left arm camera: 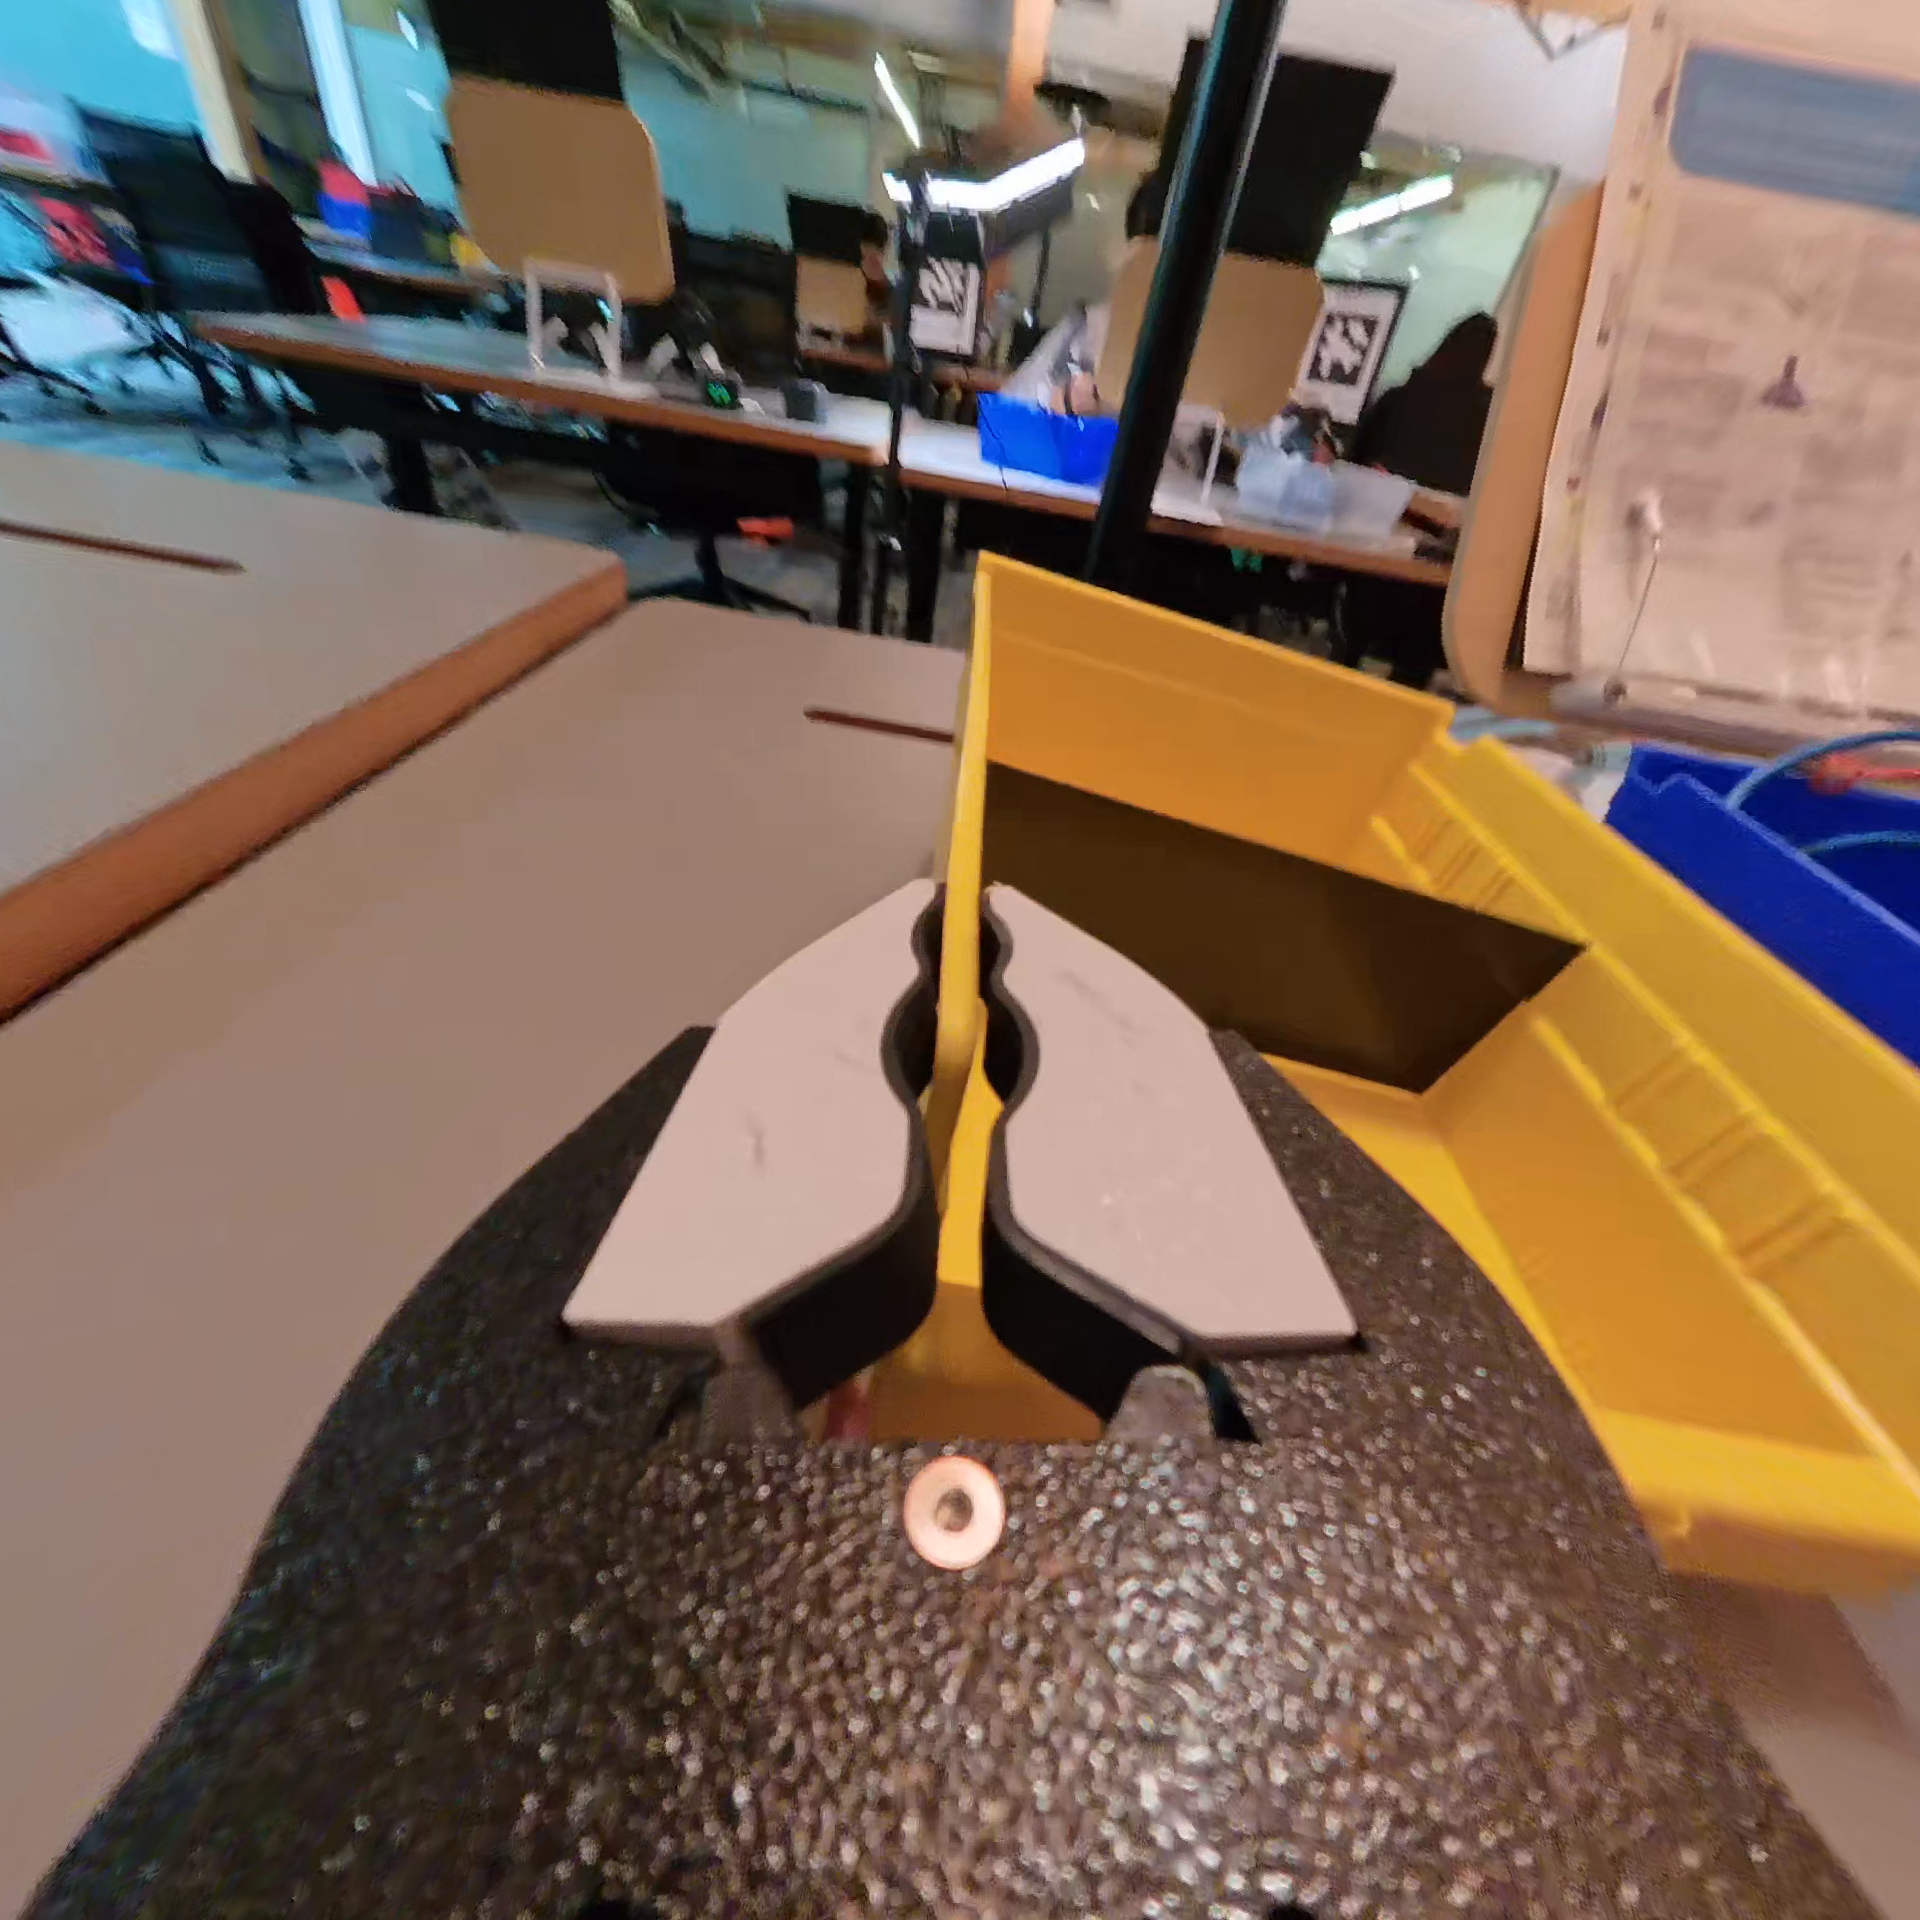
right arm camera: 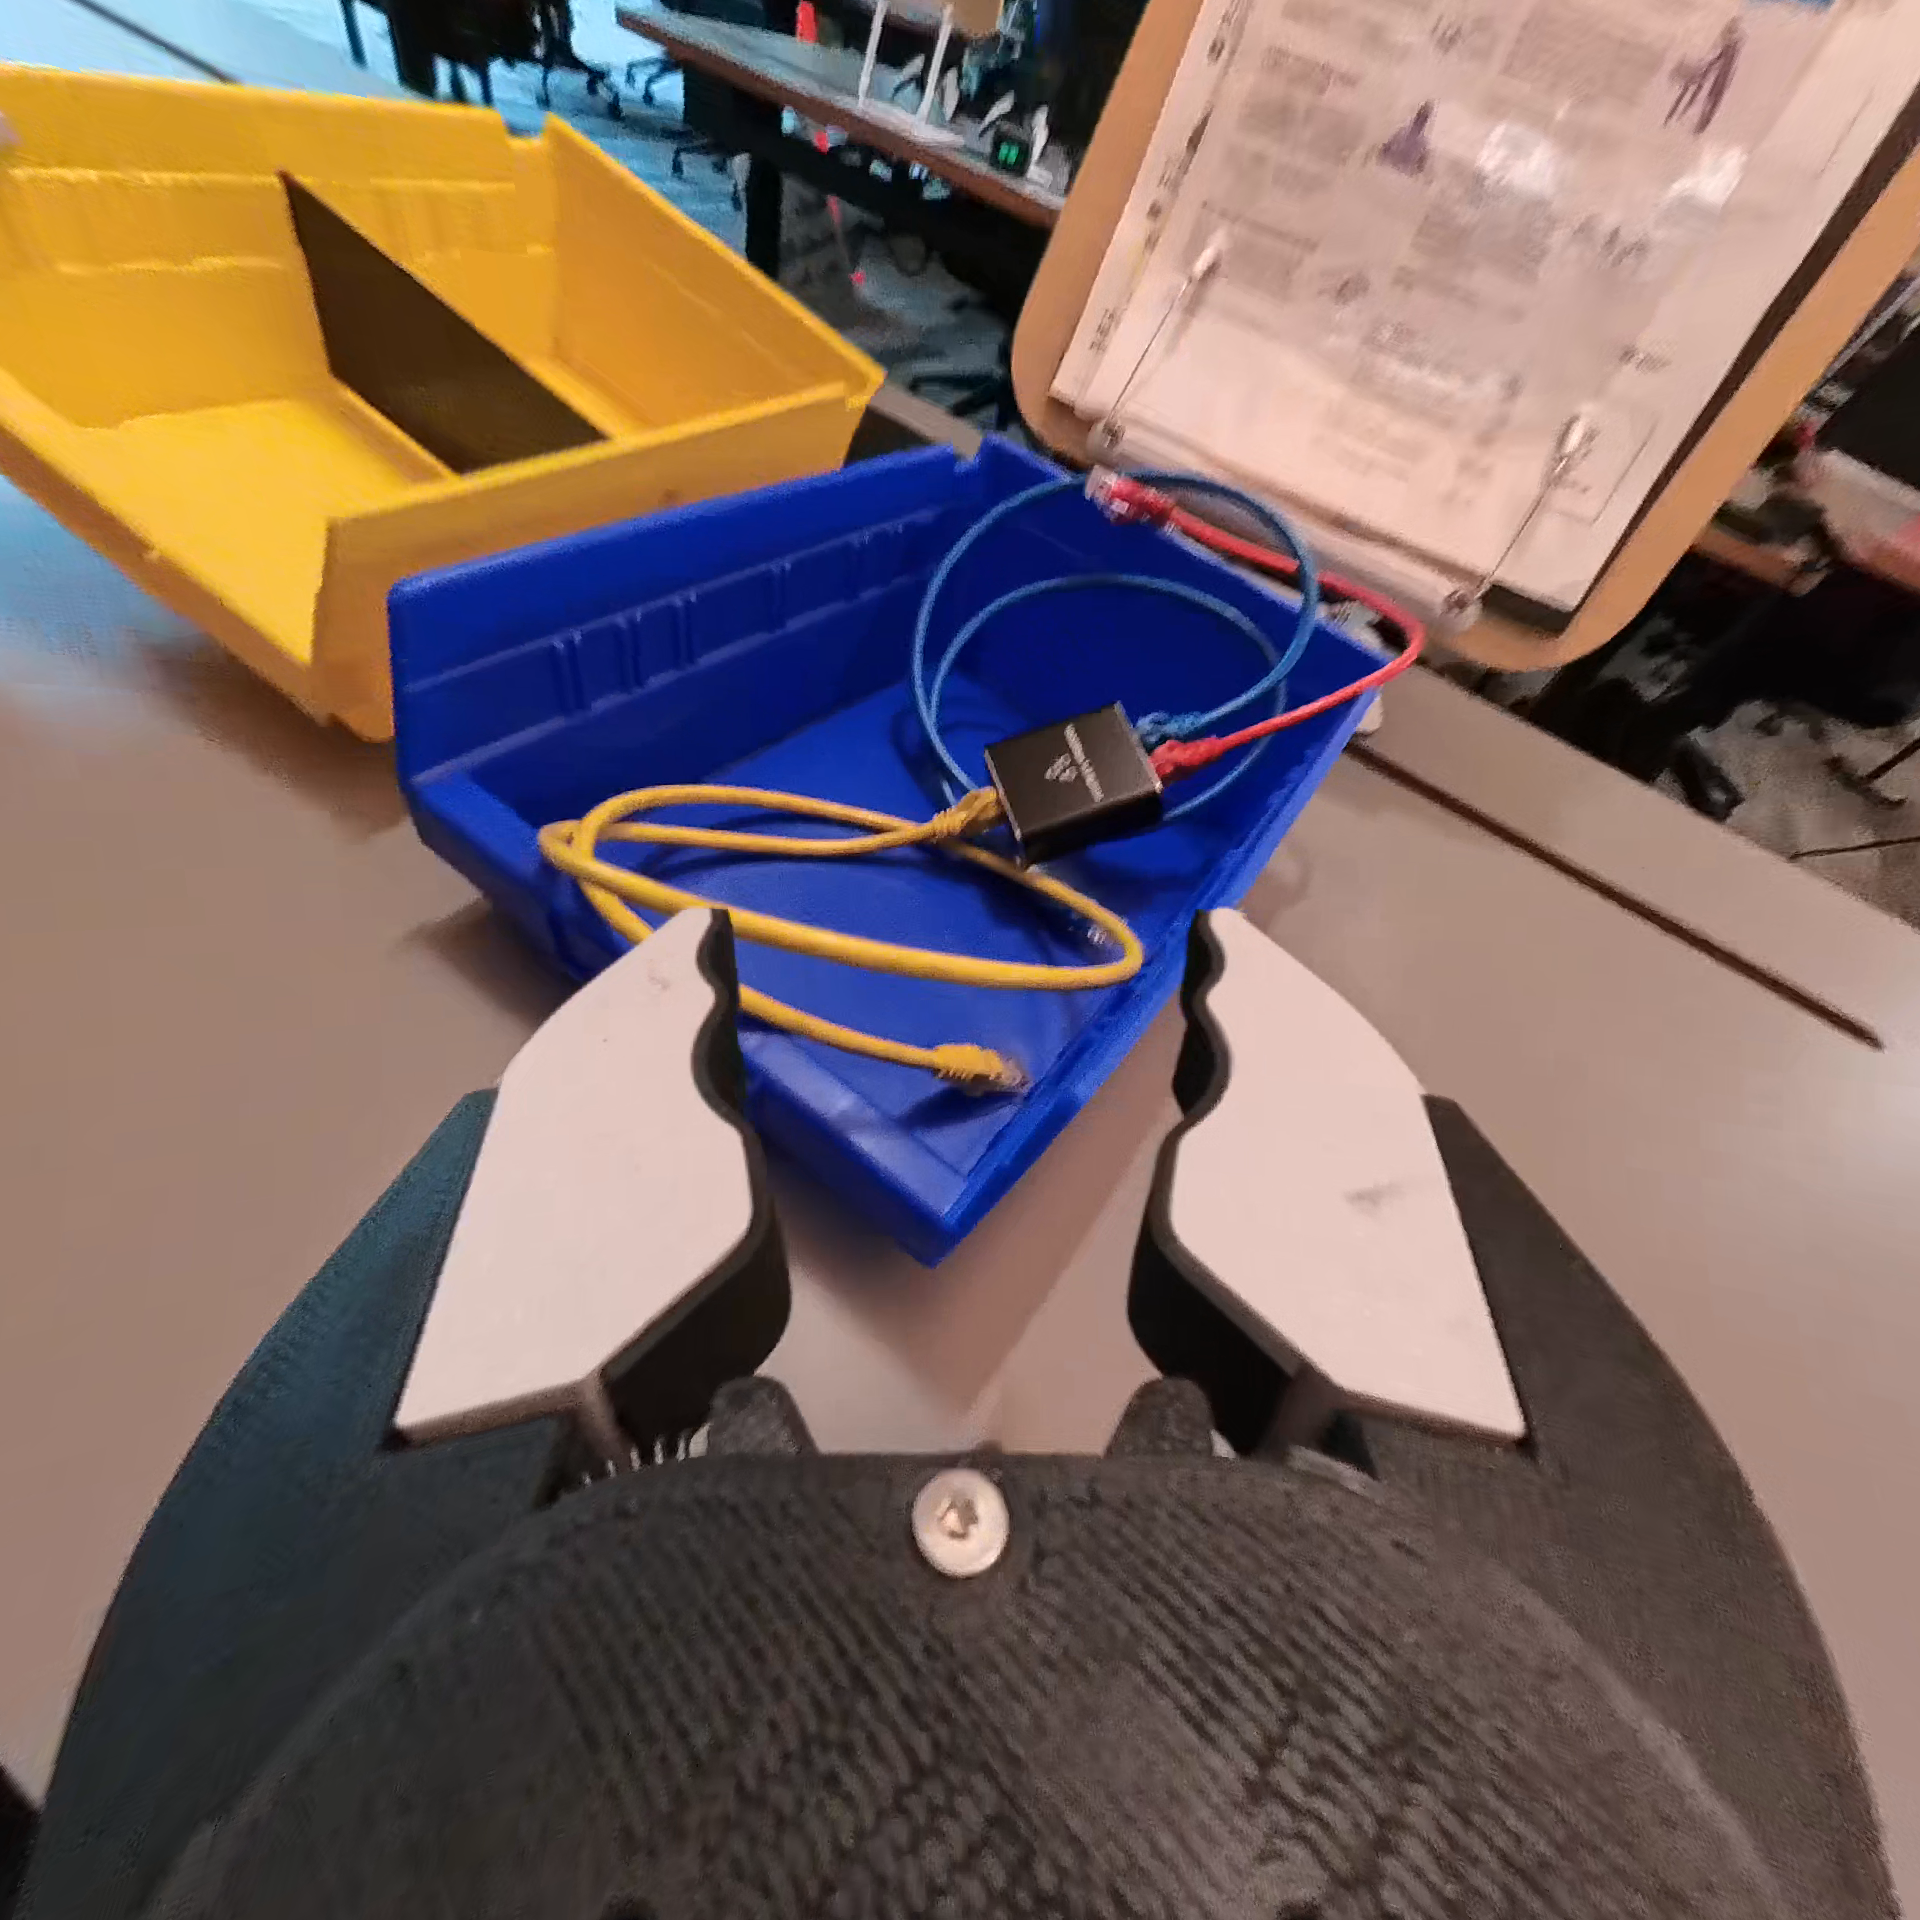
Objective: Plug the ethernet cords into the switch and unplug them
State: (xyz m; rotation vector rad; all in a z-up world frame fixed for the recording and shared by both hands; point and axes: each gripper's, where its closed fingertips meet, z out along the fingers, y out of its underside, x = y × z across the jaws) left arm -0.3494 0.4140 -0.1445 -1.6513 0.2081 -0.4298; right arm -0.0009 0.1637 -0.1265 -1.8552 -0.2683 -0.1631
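Grey table (right arm camera: 208, 935): laminate top under both my bins, a slot cut in it to the right.
Yellow bin (left arm camera: 1558, 1195): tilted off the table, a black divider (left arm camera: 1247, 935) across it; my left gripper (left arm camera: 961, 935) is clamped on its side wall.
Blue bin (right arm camera: 644, 665): just beside the yellow one, flat on the table, holding the switch and cords.
Clipboard (right arm camera: 1455, 260): propped behind the blue bin, papers clipped on.
Right gripper (right arm camera: 956, 997): fingers spread wide, hovering over the blue bin's near corner, gripping nothing I can see.
Yellow cord (right arm camera: 831, 935): one end in the switch, the other plug loose.
Blue cord (right arm camera: 1039, 613): looped, plugged in.
Red cord (right arm camera: 1299, 717): plugged in, draped over the far wall.
Switch (right arm camera: 1070, 779): small black box inside the blue bin.
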